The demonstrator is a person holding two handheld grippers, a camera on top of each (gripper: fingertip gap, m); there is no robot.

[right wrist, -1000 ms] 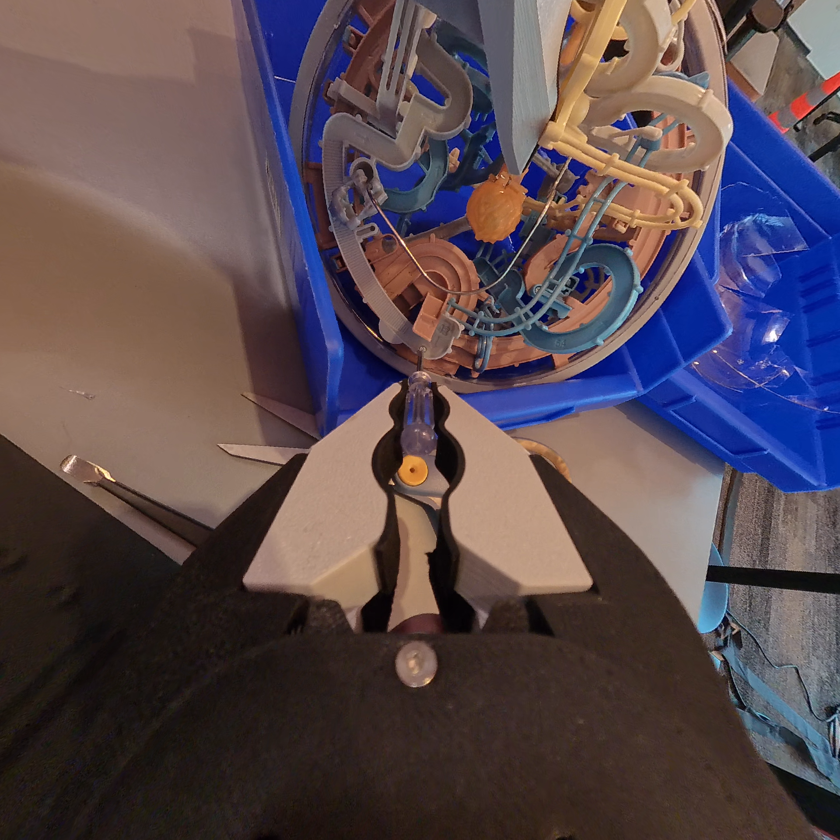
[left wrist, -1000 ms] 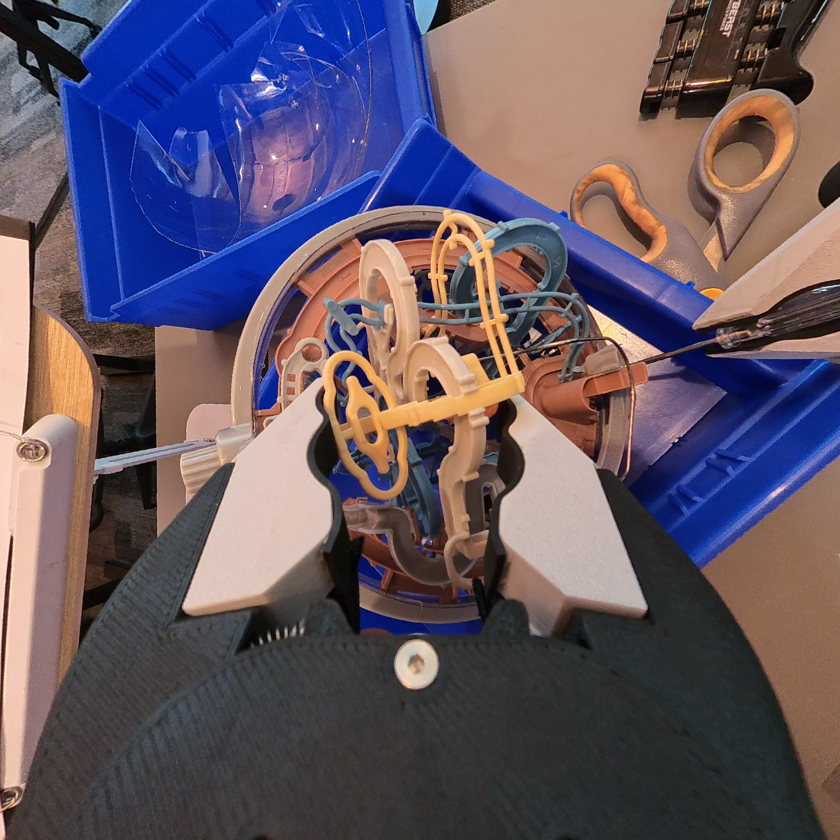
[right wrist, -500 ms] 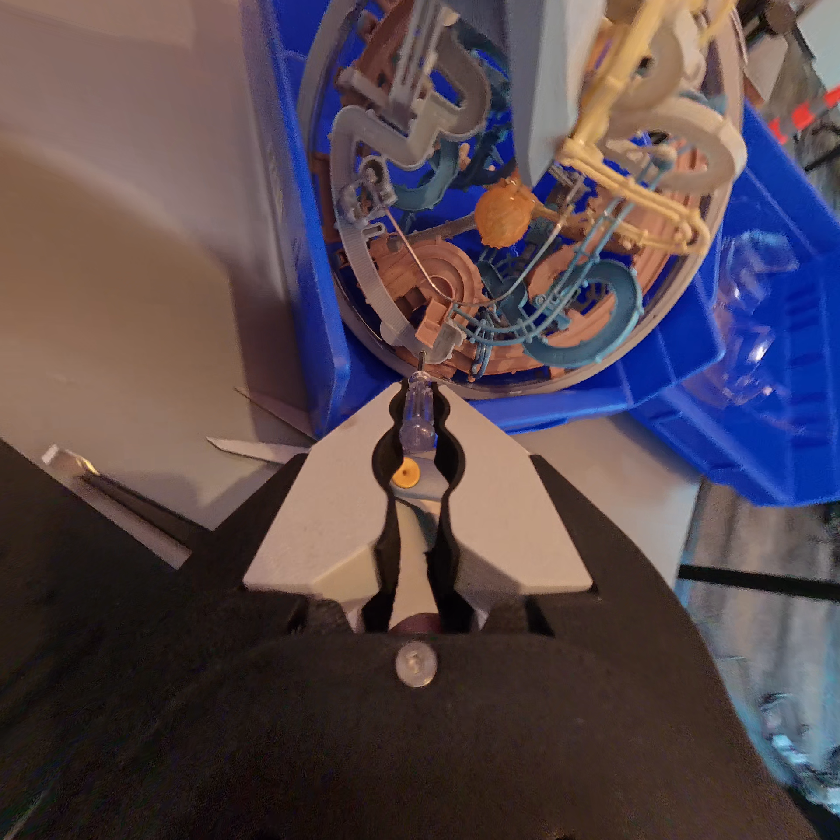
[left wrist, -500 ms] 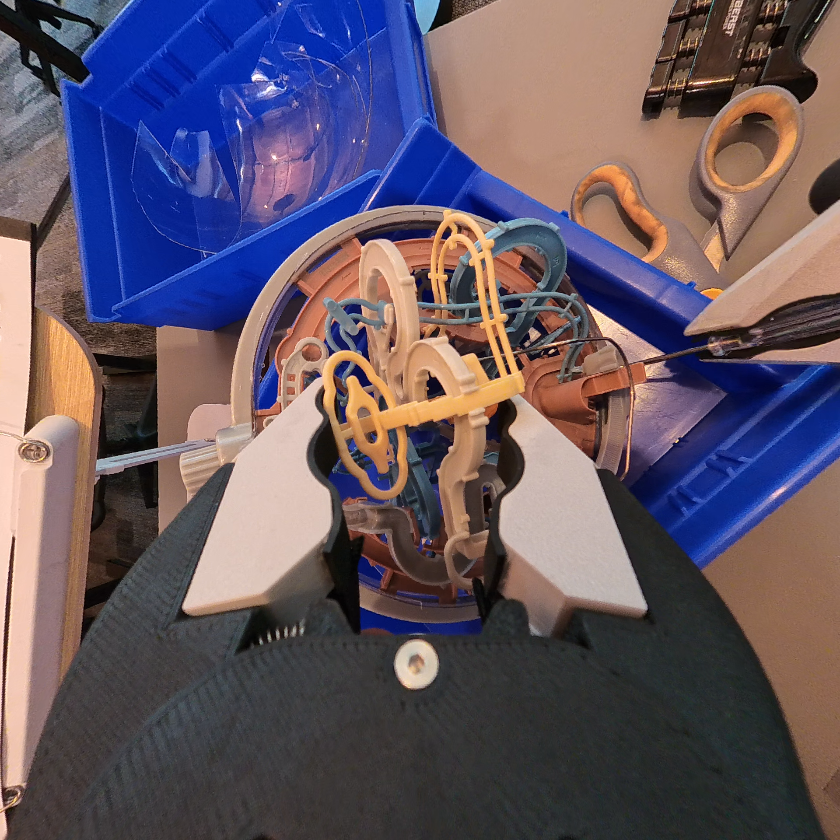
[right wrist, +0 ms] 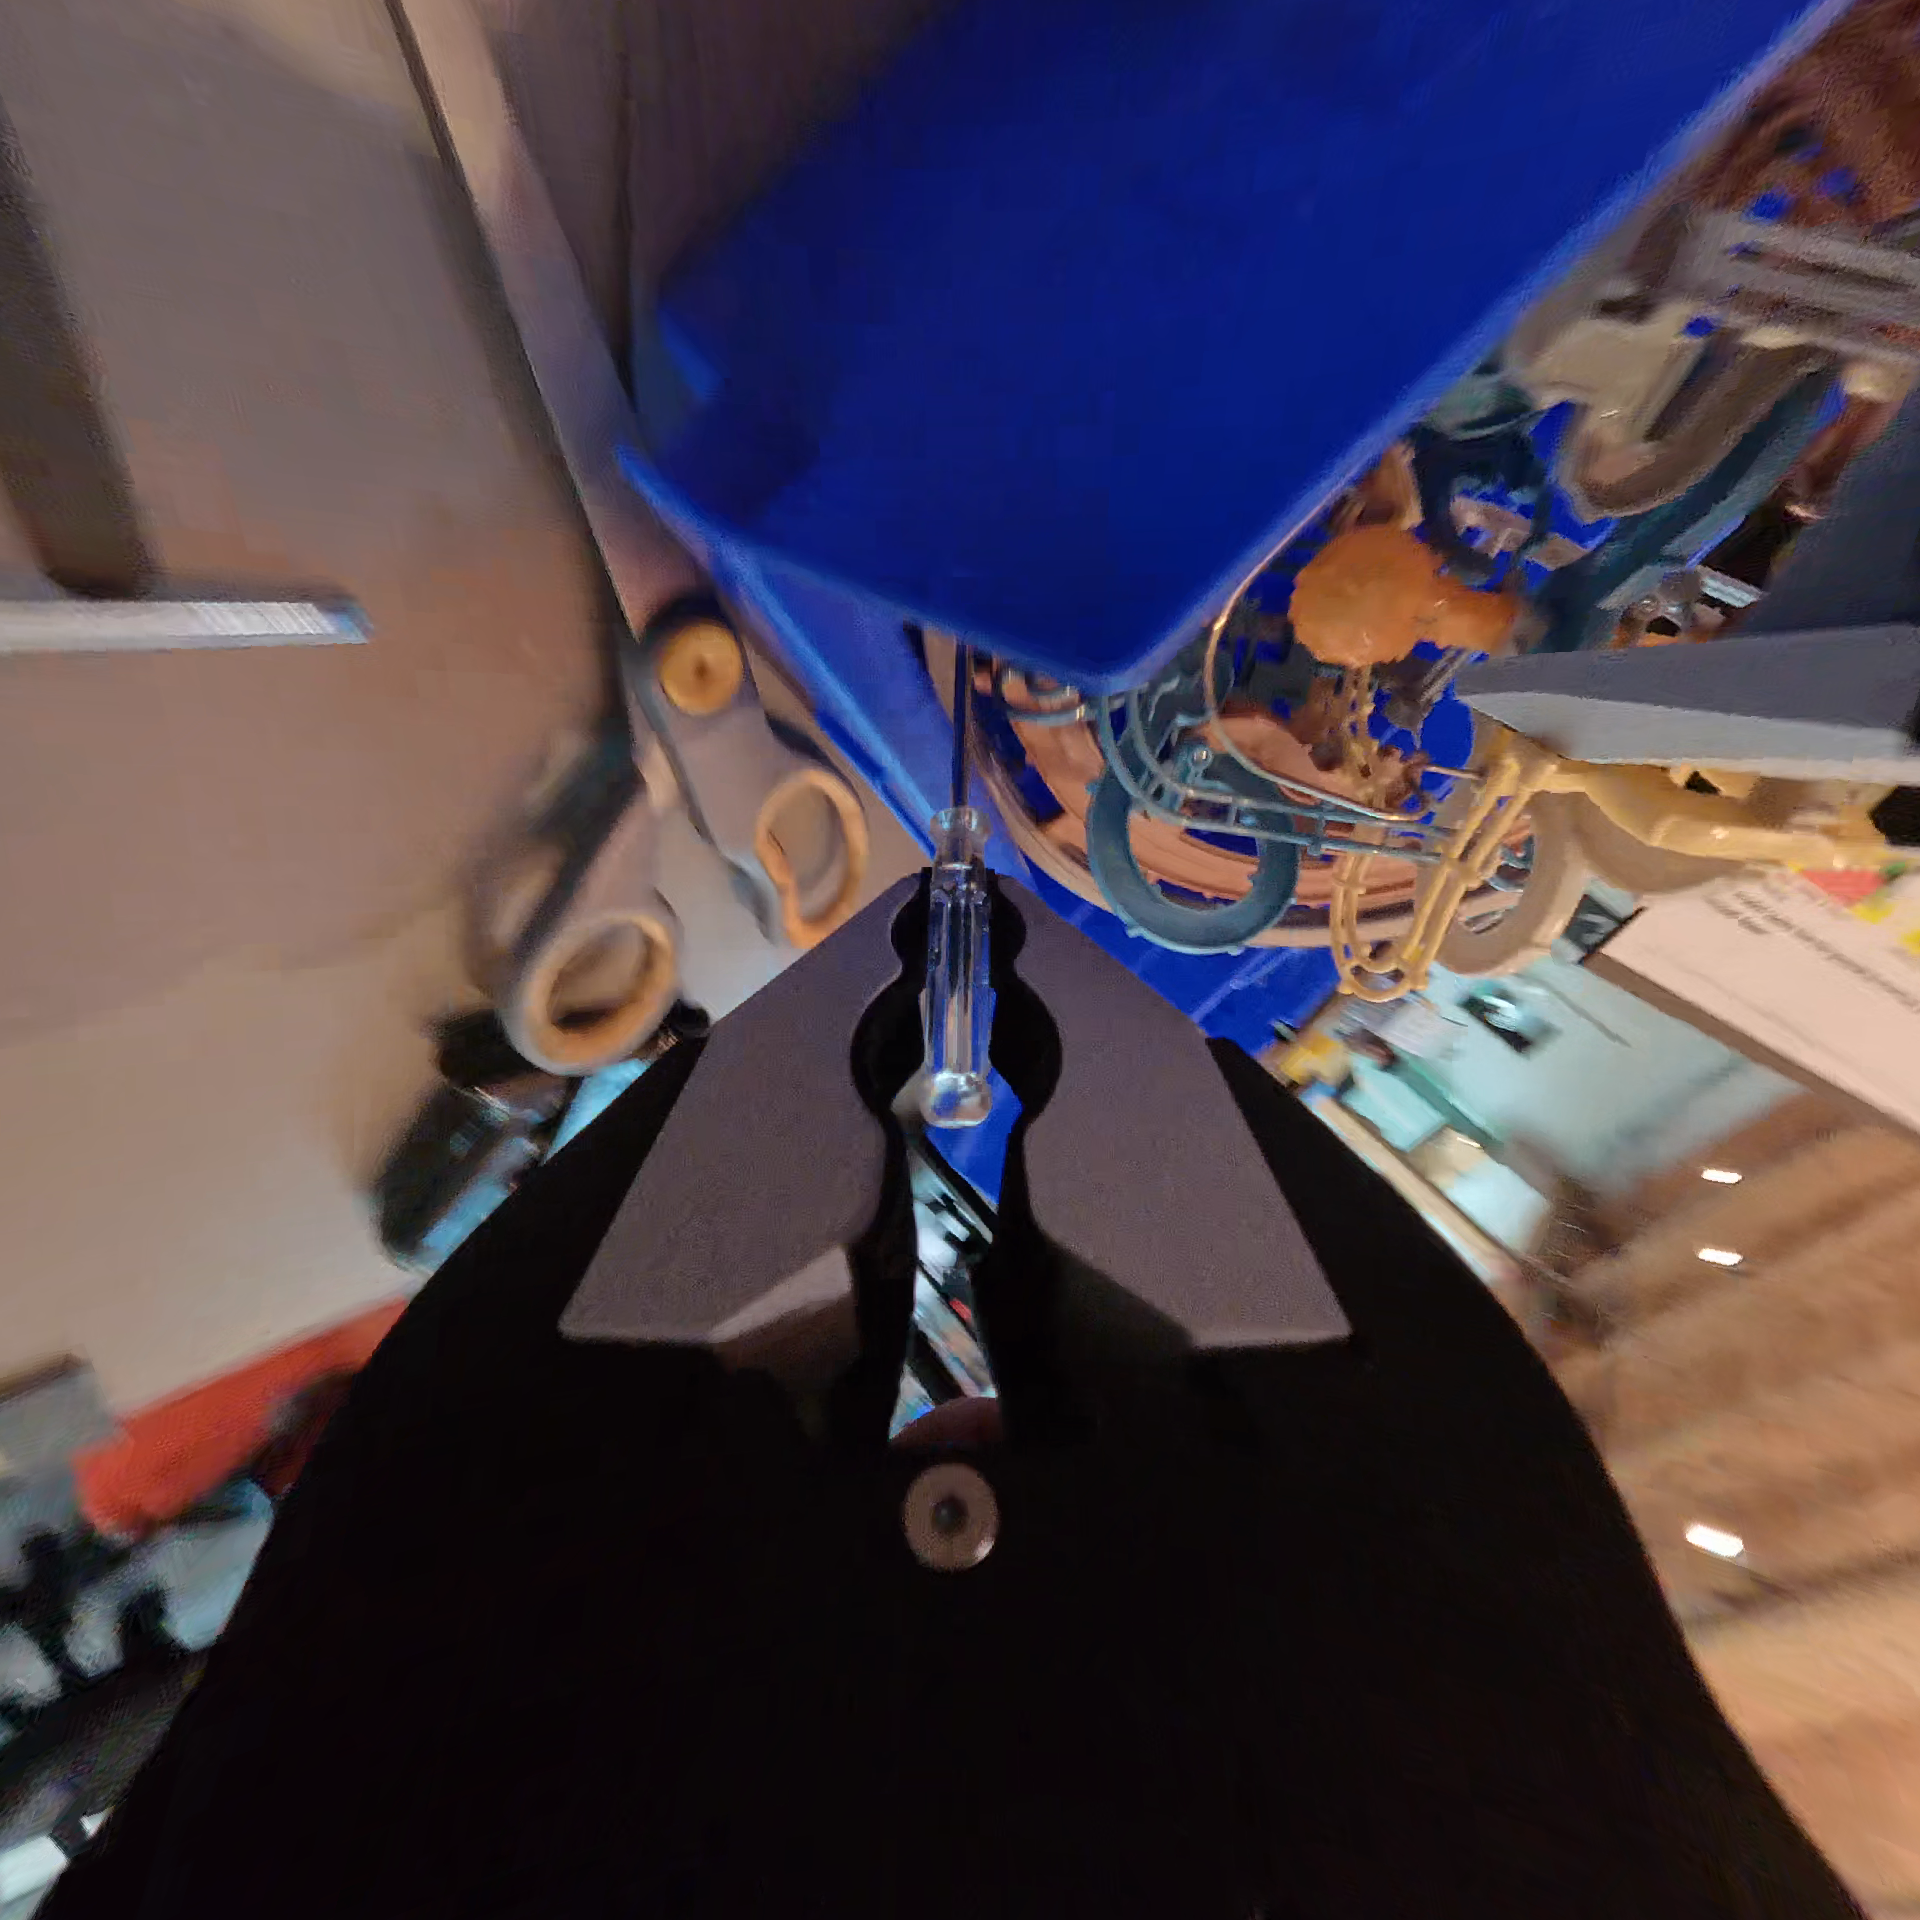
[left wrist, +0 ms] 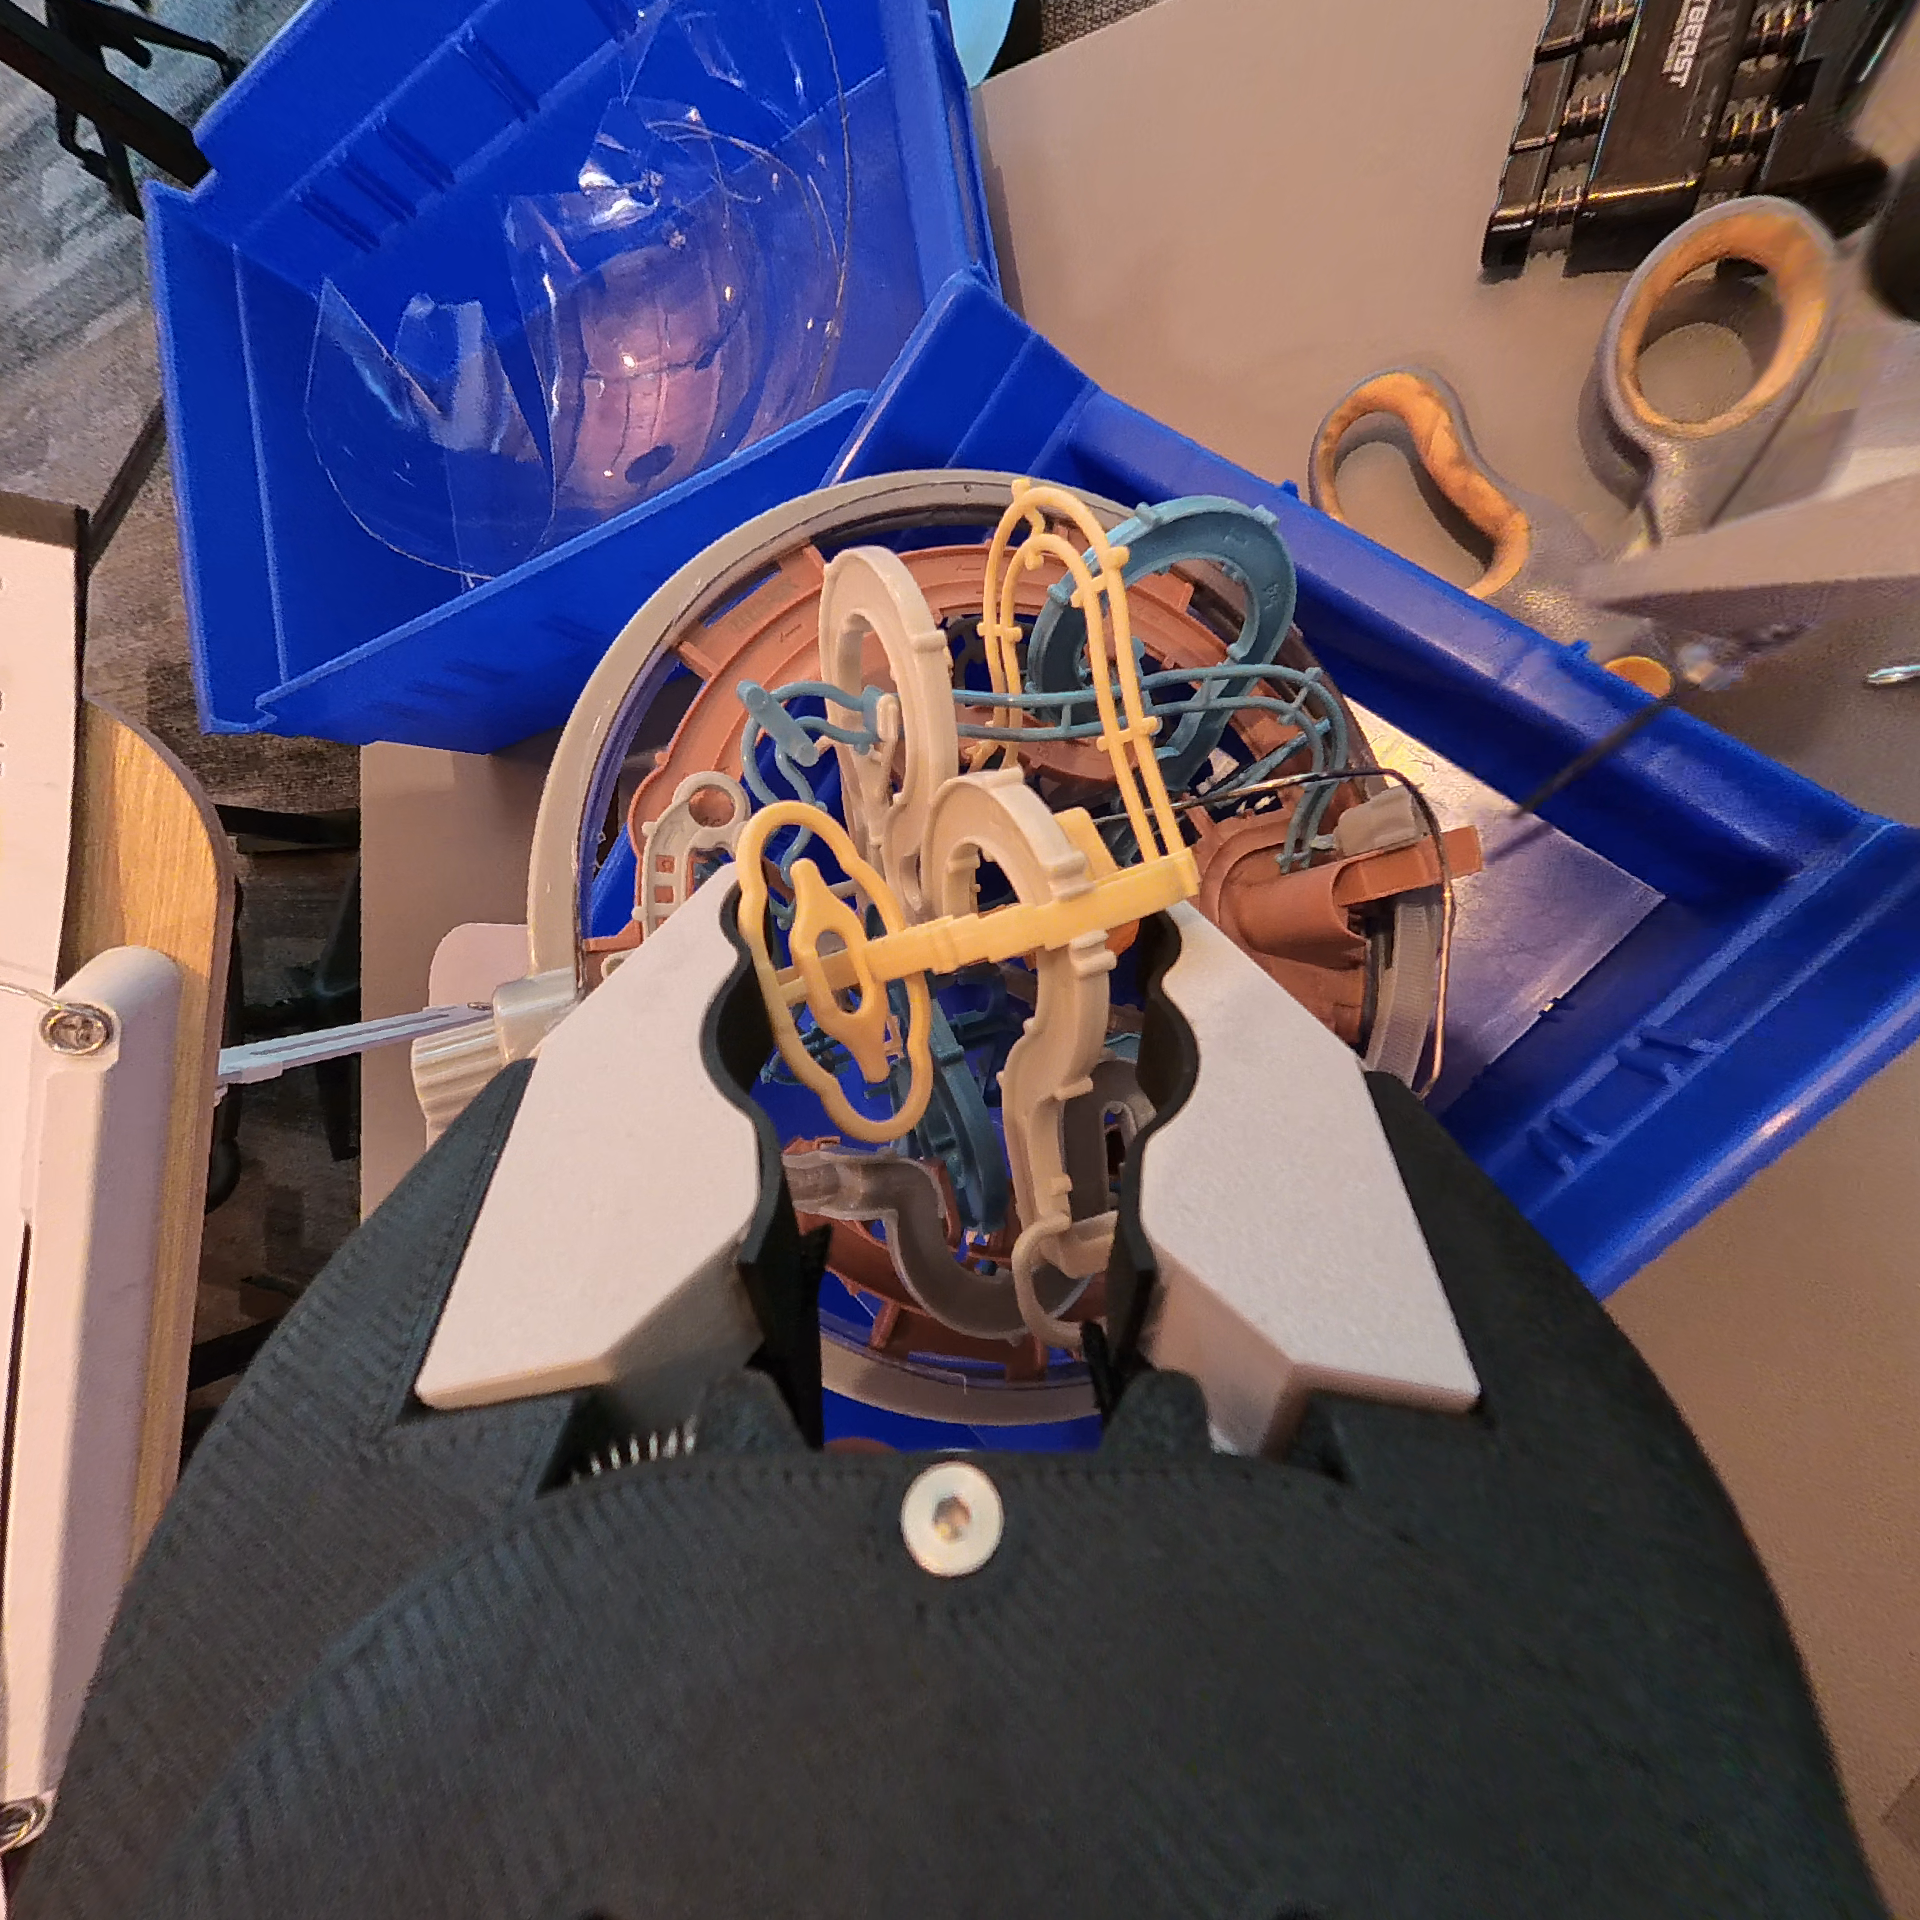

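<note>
My left gripper [left wrist: 945, 914] is shut on the cream and yellow tracks of a ball maze toy [left wrist: 1278, 914]. The toy has a grey rim and brown, teal and cream tracks, and it sits in a blue bin [left wrist: 1662, 987]. My right gripper [right wrist: 958, 894] is shut on a small clear-handled screwdriver [right wrist: 956, 997]. Its thin shaft points up at the bin's edge [right wrist: 1039, 312], beside the maze toy [right wrist: 1195, 920]. In the left wrist view the right gripper [left wrist: 1756, 613] is blurred at the upper right, with the shaft tip just off the maze's brown end piece.
A second blue bin [left wrist: 229, 416] holds a clear plastic dome [left wrist: 582, 312]. Grey and orange scissors [left wrist: 1662, 343] and a black bit set [left wrist: 1683, 104] lie on the grey table. A white box [left wrist: 42, 831] and a wooden edge [left wrist: 145, 831] stand at the left.
My right gripper has drawn the screwdriver tip back from the maze's brown end piece, moved up and away, and swung round. The left gripper and the maze have stayed still.
</note>
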